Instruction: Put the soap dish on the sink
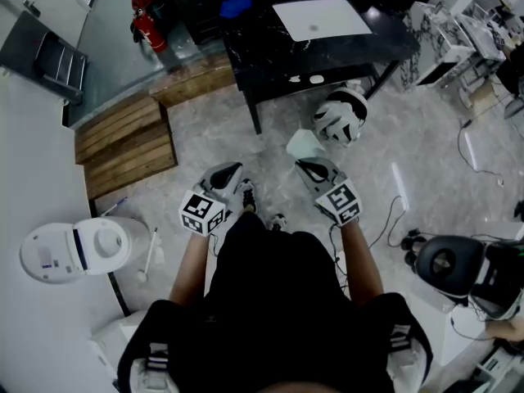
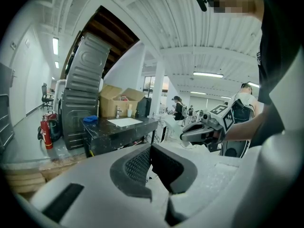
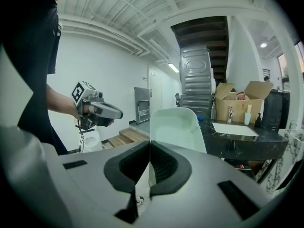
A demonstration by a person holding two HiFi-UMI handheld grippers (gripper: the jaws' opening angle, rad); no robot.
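Note:
My right gripper [image 1: 309,165] is shut on the edge of a pale green soap dish [image 1: 304,144], which stands up from the jaws in the right gripper view [image 3: 178,126]. The white sink [image 1: 321,19] is set into a black counter [image 1: 270,47] ahead of me; it also shows as a flat white basin [image 3: 235,128] at the right. My left gripper [image 1: 230,173] is held beside the right one, shut with nothing between its jaws [image 2: 151,167]. Both grippers hover over the floor, well short of the counter.
A white toilet [image 1: 78,248] stands at the left, with wooden steps [image 1: 123,142] behind it. A white helmet-like object [image 1: 340,117] lies on the floor by the counter's leg. A red fire extinguisher [image 1: 147,23] and a black round device [image 1: 446,260] flank the area. Cables trail at the right.

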